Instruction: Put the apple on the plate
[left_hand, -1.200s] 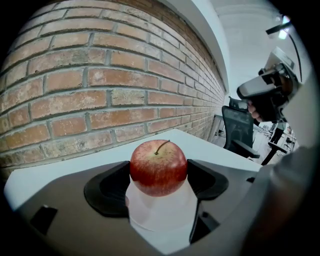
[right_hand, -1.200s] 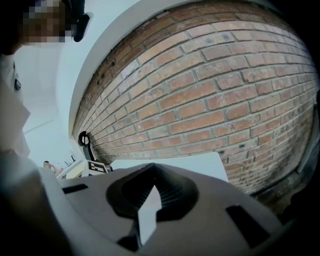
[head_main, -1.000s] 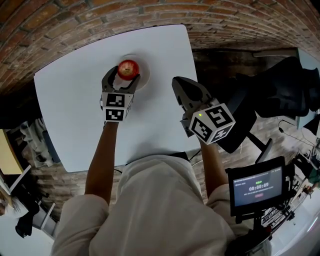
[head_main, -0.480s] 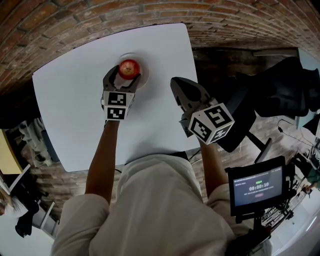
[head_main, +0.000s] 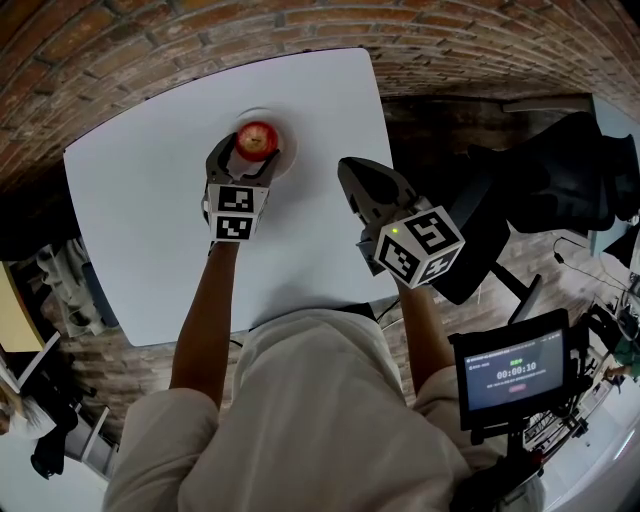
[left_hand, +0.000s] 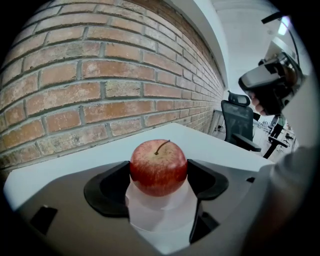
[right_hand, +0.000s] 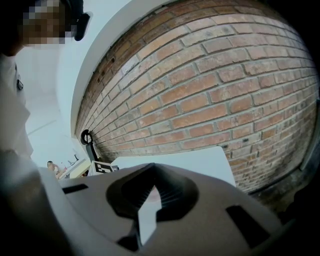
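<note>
Surface: a white table (head_main: 150, 220) with rounded corners is seen from above. Besides the two tools, only a white plate (head_main: 288, 140) and what lies on it are carried by it.
Room: a red brick wall (left_hand: 100, 75) runs along the far edge of the table. A black office chair (head_main: 560, 180) stands off the table's right side. A small dark screen (head_main: 512, 372) with lit digits is mounted low at the right of the head view.
Apple: a red apple (head_main: 257, 140), stem up, is set on the plate near the far edge of the table. Its underside rests on the white plate surface.
Left gripper: the left gripper (head_main: 248, 158) is held low over the near side of the plate. Its jaws are set about an apple's width apart. The apple is clasped between the black pads (left_hand: 107, 187), and contact is seen on both flanks of the fruit in the left gripper view.
Right gripper: the right gripper (head_main: 350, 170) is held above the right part of the table, well apart from the plate and pointing toward the far edge. Its jaws are drawn together, with only a thin sliver of white table seen between the ribbed pads. Nothing is held or touched by them.
Person: each tool is carried on a bare forearm, and a light-coloured top (head_main: 320, 420) fills the lower part of the head view.
</note>
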